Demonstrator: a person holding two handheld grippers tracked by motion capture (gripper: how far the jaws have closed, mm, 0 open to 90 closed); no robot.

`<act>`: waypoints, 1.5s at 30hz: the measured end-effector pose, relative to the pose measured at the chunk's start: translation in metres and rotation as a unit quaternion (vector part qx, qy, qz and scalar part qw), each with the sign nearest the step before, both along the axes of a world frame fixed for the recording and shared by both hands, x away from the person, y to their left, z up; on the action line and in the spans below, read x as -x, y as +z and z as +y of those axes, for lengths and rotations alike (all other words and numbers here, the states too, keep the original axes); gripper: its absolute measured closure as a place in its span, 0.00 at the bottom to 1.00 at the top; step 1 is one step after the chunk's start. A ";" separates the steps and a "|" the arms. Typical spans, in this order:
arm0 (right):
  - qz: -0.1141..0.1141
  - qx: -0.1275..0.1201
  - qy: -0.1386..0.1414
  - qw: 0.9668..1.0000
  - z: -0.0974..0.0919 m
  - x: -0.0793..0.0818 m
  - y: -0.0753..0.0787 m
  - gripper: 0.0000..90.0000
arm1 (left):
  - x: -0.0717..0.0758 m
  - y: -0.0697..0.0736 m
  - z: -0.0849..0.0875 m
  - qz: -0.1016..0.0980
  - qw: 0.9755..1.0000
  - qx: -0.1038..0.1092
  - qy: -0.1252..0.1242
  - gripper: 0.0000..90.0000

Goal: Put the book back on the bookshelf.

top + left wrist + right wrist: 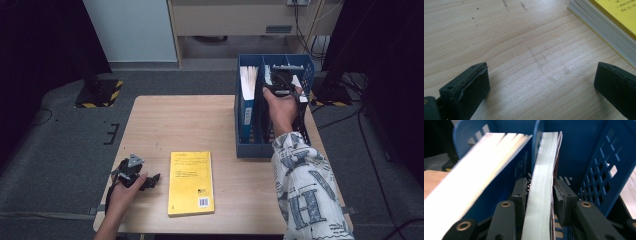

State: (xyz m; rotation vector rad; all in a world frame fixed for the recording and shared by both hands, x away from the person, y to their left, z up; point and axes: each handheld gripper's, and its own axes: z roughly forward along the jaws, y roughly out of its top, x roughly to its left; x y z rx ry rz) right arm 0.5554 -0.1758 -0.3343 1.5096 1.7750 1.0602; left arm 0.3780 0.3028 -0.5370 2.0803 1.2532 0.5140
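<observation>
Evidently the right tool (pixel 540 197) straddles a thin book (pixel 541 190) in the blue file rack (pixel 596 157), pads barely loosened; floppy, light, best pinched mid-edge. Left tool (pixel 541 85) gapes wide, empty.

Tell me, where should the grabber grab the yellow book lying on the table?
The yellow book lies flat on the table, so only its thin sides offer a pinch. Probably best is its long page edge, coming in low from the left, where the open left gripper sits beside it: one jaw over the cover, the other wedged under the pages.
</observation>
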 end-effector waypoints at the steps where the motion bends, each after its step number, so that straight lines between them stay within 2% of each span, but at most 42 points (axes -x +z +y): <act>1: 0.000 -0.002 0.002 1.000 0.000 0.001 0.001 0.71 | 0.000 0.000 0.000 0.000 1.000 0.000 0.000 0.00; 6: 0.000 -0.007 0.010 1.000 -0.002 0.004 0.004 0.70 | 0.000 0.000 0.000 0.000 1.000 0.000 0.000 0.00; 9: -0.001 -0.013 0.014 1.000 -0.007 0.009 0.006 0.66 | 0.000 0.000 0.000 0.000 1.000 0.000 0.000 0.00; 11: -0.001 -0.017 0.019 1.000 -0.009 0.013 0.009 0.60 | 0.000 0.000 0.000 0.000 1.000 0.000 0.000 0.00; 13: -0.005 -0.009 0.021 1.000 -0.009 0.015 0.010 0.58 | 0.000 0.000 0.000 0.000 1.000 0.000 0.000 0.00; 16: -0.013 -0.010 0.027 1.000 -0.011 0.027 0.014 0.47 | 0.000 0.000 0.000 0.000 1.000 -0.001 0.000 0.00; 19: -0.009 -0.014 0.031 0.999 -0.013 0.032 0.013 0.44 | 0.001 0.000 0.000 0.000 1.000 -0.001 0.000 0.00; 20: -0.014 -0.010 0.031 0.999 -0.015 0.040 0.012 0.39 | 0.001 0.000 0.000 0.001 1.000 0.000 0.001 0.00; 21: -0.014 -0.010 0.031 0.999 -0.015 0.040 0.012 0.39 | 0.001 0.000 0.000 0.001 1.000 0.000 0.001 0.00; 22: -0.024 -0.009 0.035 0.999 -0.017 0.048 0.010 0.34 | 0.001 0.000 0.000 0.002 1.000 -0.002 -0.001 0.00; 23: -0.024 -0.009 0.035 0.999 -0.017 0.048 0.010 0.34 | 0.001 0.000 0.000 0.002 1.000 -0.002 -0.001 0.00; 24: -0.024 -0.002 0.040 0.999 -0.019 0.056 0.007 0.30 | 0.001 0.000 0.000 0.002 1.000 -0.002 -0.001 0.00; 26: -0.030 -0.004 0.045 0.999 -0.020 0.062 0.004 0.29 | 0.001 0.000 0.000 0.002 1.000 -0.002 -0.001 0.00; 31: -0.017 -0.011 0.059 0.998 -0.024 0.077 -0.008 0.21 | 0.001 0.000 0.000 0.002 1.000 -0.002 -0.001 0.00; 33: -0.015 -0.015 0.062 0.998 -0.025 0.080 -0.010 0.20 | 0.001 0.000 0.000 0.002 1.000 -0.002 -0.001 0.00; 41: -0.006 -0.026 0.091 0.995 -0.025 0.108 -0.036 0.18 | 0.001 0.000 0.000 0.002 1.000 -0.002 0.000 0.00; 45: -0.002 -0.030 0.099 0.995 -0.024 0.116 -0.045 0.17 | 0.001 0.000 0.000 0.002 1.000 -0.002 0.000 0.00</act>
